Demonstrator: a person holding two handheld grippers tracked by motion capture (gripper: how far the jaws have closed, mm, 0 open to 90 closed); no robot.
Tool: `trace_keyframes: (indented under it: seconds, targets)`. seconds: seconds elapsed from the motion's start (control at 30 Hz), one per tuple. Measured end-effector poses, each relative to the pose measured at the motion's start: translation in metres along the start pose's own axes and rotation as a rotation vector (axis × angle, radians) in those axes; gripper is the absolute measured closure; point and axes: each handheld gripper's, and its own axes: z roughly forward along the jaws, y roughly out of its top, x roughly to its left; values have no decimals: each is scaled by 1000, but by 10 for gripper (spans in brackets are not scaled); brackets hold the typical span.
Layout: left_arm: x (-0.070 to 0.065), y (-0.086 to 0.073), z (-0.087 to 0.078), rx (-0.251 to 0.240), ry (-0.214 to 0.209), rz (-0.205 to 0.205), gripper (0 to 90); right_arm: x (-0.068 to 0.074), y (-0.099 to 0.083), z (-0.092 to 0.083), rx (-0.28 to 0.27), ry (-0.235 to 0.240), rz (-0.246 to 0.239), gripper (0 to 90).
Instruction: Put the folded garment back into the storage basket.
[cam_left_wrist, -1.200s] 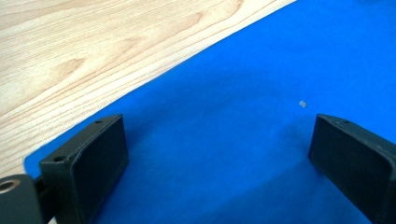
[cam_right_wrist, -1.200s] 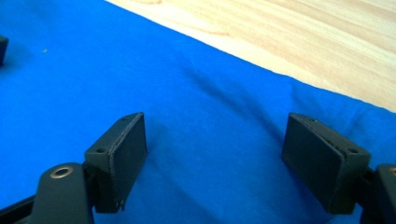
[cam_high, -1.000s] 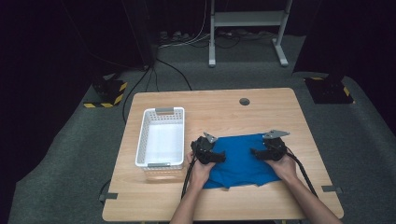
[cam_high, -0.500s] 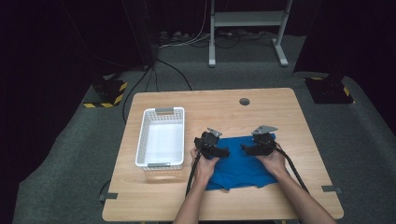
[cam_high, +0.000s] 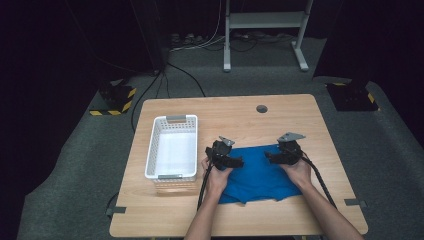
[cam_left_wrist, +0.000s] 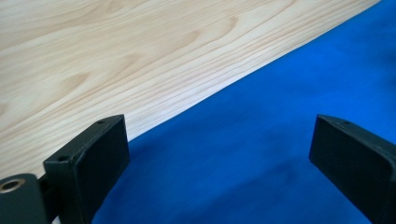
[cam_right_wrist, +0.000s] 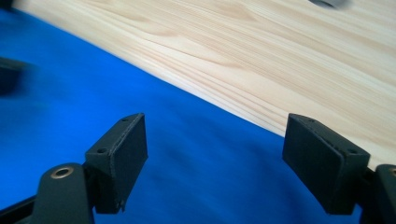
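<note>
A blue cloth (cam_high: 257, 174) is lying flat on the near right part of the table (cam_high: 300, 115), its far edge running across the wood and its near edge showing a small notch. The left gripper (cam_high: 235, 162) is hovering over the cloth's far left corner, jaws standing wide apart with nothing between them; in the left gripper view the cloth (cam_left_wrist: 261, 154) is passing under both jaws. The right gripper (cam_high: 272, 157) is sitting over the far right corner, jaws likewise spread and gripping nothing, cloth (cam_right_wrist: 140, 140) beneath them. The grippers are pointing toward each other. A white basket (cam_high: 172, 149) is standing left of the cloth, just beside the left hand (cam_high: 216, 177).
</note>
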Motion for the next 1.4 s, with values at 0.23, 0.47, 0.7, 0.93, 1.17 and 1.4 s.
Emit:
trace_keyframes:
  seconds: [0.23, 0.47, 0.7, 0.93, 1.17, 1.4]
  targets:
    - [3, -3, 12, 16, -9, -4, 36, 9, 0, 15, 39, 71, 5, 218]
    - [14, -5, 4, 38, 25, -36, 50, -18, -6, 8, 49, -20, 78, 218]
    - [-15, 1, 0, 13, -29, 40, 51, 17, 3, 3, 20, 39, -40, 219]
    - [4, -14, 2, 16, -15, 11, 42, 7, -5, 9, 54, 69, -15, 188]
    - [0, -21, -18, -4, -40, -5, 54, -2, -11, -7, 22, 17, 5, 201]
    - [0, -32, -14, -5, -36, 32, 52, 6, -19, -4, 43, 78, -24, 180]
